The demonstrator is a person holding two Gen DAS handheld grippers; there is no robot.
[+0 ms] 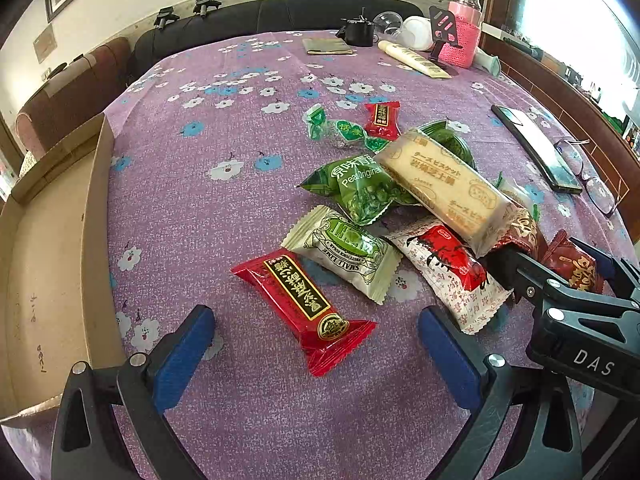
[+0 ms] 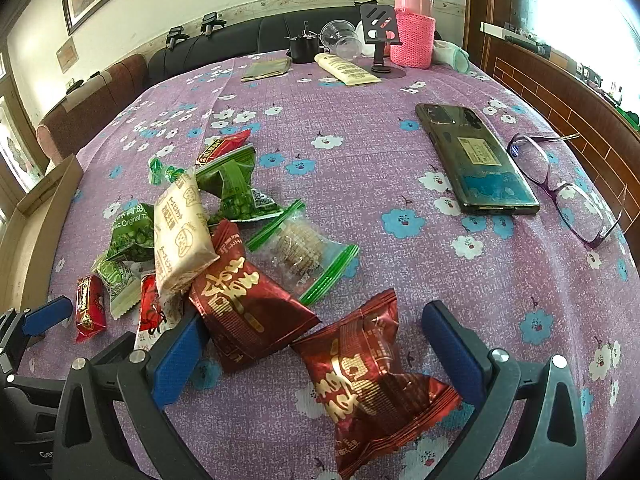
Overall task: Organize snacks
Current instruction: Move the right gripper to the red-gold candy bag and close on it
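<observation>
A pile of wrapped snacks lies on the purple flowered tablecloth (image 1: 224,208). My left gripper (image 1: 316,344) is open, its jaws on either side of a red bar snack (image 1: 302,304). Beyond it lie a pale green lime packet (image 1: 344,254), a green peas bag (image 1: 360,188) and a long beige biscuit pack (image 1: 444,184). My right gripper (image 2: 312,356) is open around a dark red snack bag (image 2: 368,380). A second dark red bag (image 2: 240,308) lies by its left finger (image 2: 176,360). The right gripper also shows in the left wrist view (image 1: 560,276).
An open cardboard box (image 1: 52,264) stands at the table's left edge. A phone (image 2: 476,160) and glasses (image 2: 560,188) lie to the right. At the far end are a pink-sleeved bottle (image 2: 412,28), a phone stand (image 2: 380,36), a cream tube (image 2: 346,68) and cups.
</observation>
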